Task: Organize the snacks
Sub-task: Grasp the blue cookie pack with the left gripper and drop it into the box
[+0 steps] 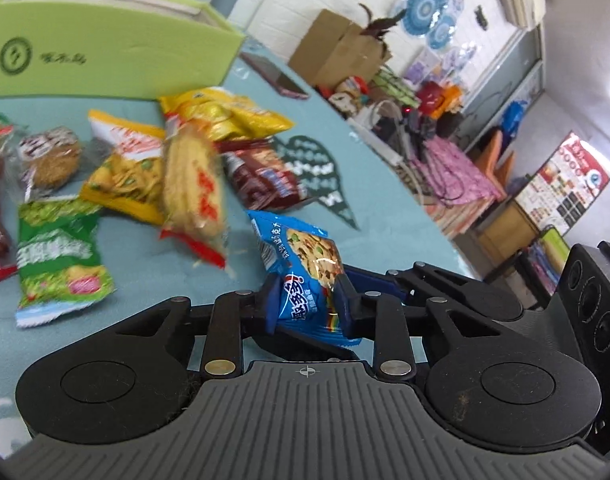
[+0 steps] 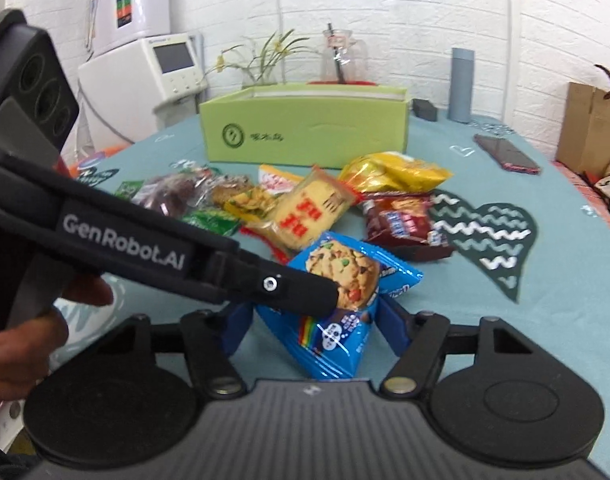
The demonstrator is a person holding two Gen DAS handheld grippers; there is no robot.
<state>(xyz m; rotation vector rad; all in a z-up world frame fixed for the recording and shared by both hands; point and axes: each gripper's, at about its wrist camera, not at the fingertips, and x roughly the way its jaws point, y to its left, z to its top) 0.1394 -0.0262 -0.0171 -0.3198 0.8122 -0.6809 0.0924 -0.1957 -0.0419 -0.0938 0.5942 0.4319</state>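
Observation:
A blue cookie packet [image 1: 309,256] is pinched at its lower end by the blue pads of my left gripper [image 1: 309,304], which is shut on it. In the right wrist view the same packet [image 2: 341,268] fills the gap of my right gripper [image 2: 315,324], its sides against both blue fingers. My left gripper [image 2: 329,294] reaches in from the left, its tip lying over the cookie picture. An open green box [image 2: 305,132] stands behind a pile of snacks. A yellow biscuit packet [image 2: 305,216] looks tilted and blurred in both views.
The teal tablecloth [image 2: 545,320] carries a green packet [image 1: 57,256], a yellow bag [image 2: 393,172] and a dark red packet [image 2: 401,224]. A phone [image 2: 507,154] lies at the right, a grey flask [image 2: 461,84] beyond the box. A hand [image 2: 25,356] holds the left gripper.

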